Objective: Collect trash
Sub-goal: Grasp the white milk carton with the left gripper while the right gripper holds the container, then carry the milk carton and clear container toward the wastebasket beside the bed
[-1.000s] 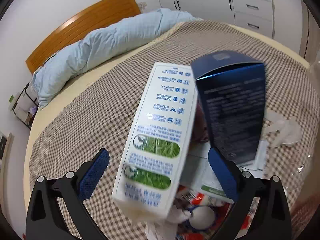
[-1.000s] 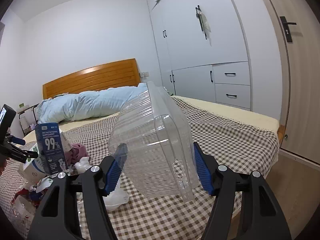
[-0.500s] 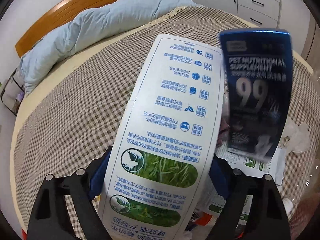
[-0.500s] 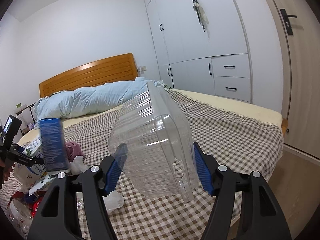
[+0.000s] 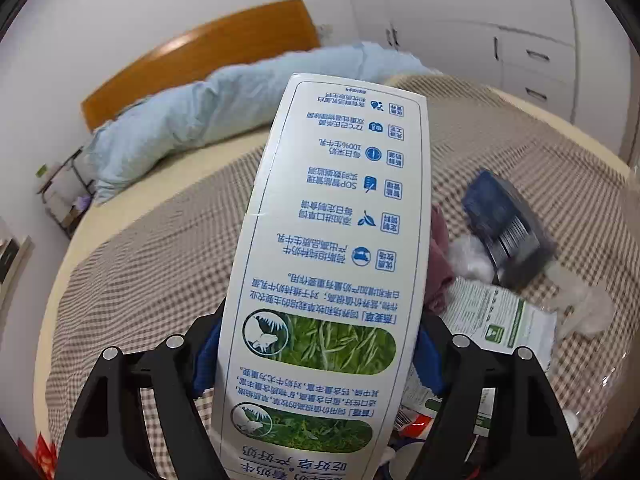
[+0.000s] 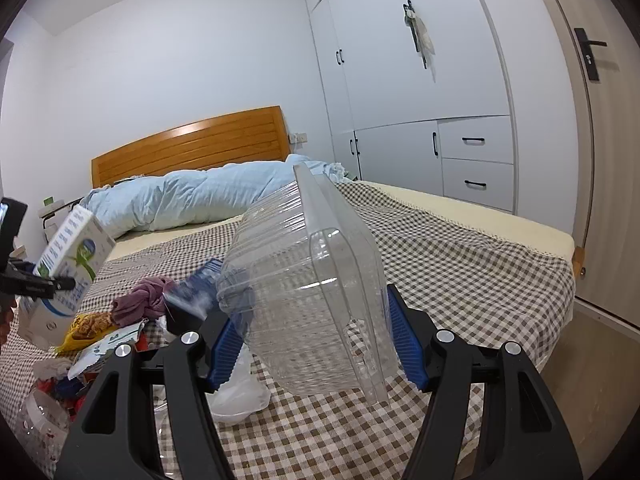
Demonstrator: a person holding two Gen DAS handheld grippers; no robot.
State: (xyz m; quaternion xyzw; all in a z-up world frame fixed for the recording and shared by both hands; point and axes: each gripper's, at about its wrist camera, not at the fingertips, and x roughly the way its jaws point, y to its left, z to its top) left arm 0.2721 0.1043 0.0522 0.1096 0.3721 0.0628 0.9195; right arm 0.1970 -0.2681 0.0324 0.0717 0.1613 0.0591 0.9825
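A tall white milk carton [image 5: 340,240] with blue print and green grass pictures fills the left wrist view. My left gripper [image 5: 318,356] has its jaws closing on the carton's lower part, both blue pads against its sides. In the right wrist view that carton [image 6: 72,256] hangs tilted above the bed at far left, in the left gripper [image 6: 40,280]. A dark blue box [image 5: 504,228], blurred, lies tipped on the checked bedspread [image 5: 140,280]. My right gripper [image 6: 316,344] is shut on a clear plastic clamshell container [image 6: 312,288].
Trash lies heaped on the bed: a maroon cloth [image 6: 140,300], a white-and-green packet [image 5: 500,324], crumpled tissue [image 5: 468,260] and a white plastic bag [image 6: 240,392]. A light blue duvet [image 5: 200,120] lies by the wooden headboard [image 6: 192,144]. White wardrobes [image 6: 400,80] and a door [image 6: 608,160] stand to the right.
My left gripper's jaws have drawn in around the milk carton, which now fills the view and is raised. The dark blue box has toppled from upright onto the bedspread. The right gripper kept still.
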